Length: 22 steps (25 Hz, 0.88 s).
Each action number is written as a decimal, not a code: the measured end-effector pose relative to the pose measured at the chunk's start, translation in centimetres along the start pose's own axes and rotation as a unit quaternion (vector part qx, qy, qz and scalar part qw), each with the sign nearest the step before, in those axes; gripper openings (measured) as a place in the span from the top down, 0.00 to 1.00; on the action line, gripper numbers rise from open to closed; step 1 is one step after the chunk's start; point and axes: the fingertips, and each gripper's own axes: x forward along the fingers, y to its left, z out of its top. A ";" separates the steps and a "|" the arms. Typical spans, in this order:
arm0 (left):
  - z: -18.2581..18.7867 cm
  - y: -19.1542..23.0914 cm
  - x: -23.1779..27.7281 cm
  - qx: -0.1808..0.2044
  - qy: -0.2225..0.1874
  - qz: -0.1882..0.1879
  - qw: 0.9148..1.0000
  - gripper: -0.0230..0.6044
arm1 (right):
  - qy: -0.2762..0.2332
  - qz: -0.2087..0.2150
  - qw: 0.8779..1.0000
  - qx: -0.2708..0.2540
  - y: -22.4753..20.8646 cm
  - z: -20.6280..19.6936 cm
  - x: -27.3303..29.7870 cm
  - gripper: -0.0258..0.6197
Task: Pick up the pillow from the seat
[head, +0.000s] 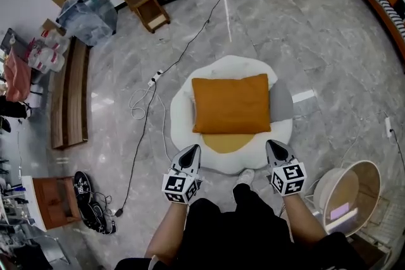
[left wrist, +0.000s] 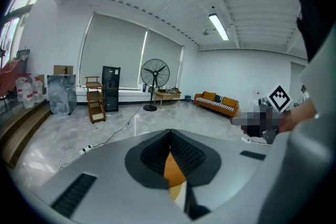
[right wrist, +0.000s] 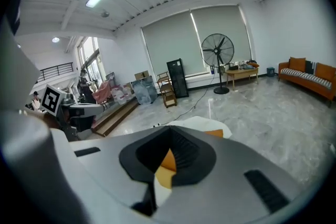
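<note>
I see the orange pillow [head: 231, 103] lying flat across the middle of the white seat [head: 181, 118], reaching toward its far edge. A yellow patch [head: 226, 142] shows at the pillow's near side. My left gripper [head: 192, 151] sits by the seat's near-left edge and my right gripper [head: 274, 147] by its near-right edge. Both pairs of tongs are pressed fully together and hold nothing, and neither touches the pillow.

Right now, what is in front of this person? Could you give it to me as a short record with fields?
seat: white round cushion with a yellow centre, on the grey tiled floor
pillow: orange, lying flat on the seat, untouched
left gripper: shut, empty, by the seat's near edge
right gripper: shut, empty, by the seat's near edge
cable: white, loose, left of the seat
</note>
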 end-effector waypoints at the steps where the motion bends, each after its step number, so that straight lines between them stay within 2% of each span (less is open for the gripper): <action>1: -0.5 0.3 0.9 -0.004 0.007 0.002 1.000 0.94 | 0.006 0.000 1.000 -0.002 -0.7 -0.4 0.6 0.95; 8: -5.1 4.8 7.1 -0.024 0.063 0.029 0.997 0.93 | 0.055 -0.011 0.998 0.001 -5.2 -3.8 6.3 0.94; 9: -6.0 5.7 8.2 -0.028 0.070 0.034 0.997 0.91 | 0.064 -0.010 0.998 0.003 -5.8 -4.6 7.3 0.92; 11: -8.0 7.4 10.7 -0.042 0.089 0.036 0.995 0.77 | 0.086 -0.004 0.996 0.015 -6.9 -6.3 9.5 0.86; 13: -10.4 9.4 13.3 -0.064 0.113 0.034 0.991 0.52 | 0.106 0.000 0.994 0.036 -8.3 -8.0 12.2 0.72; 15: -13.1 11.6 16.1 -0.083 0.134 0.037 0.987 0.38 | 0.120 0.000 0.991 0.058 -10.0 -9.6 15.4 0.54; 16: -14.5 12.6 17.4 -0.091 0.142 0.037 0.985 0.35 | 0.127 -0.001 0.990 0.068 -11.0 -10.5 17.0 0.45; 18: -17.2 14.5 19.8 -0.103 0.160 0.036 0.981 0.28 | 0.140 -0.001 0.986 0.085 -13.0 -12.4 20.3 0.39; 22: -22.5 18.5 24.7 -0.129 0.194 0.031 0.972 0.20 | 0.166 -0.006 0.979 0.120 -17.4 -16.8 26.8 0.19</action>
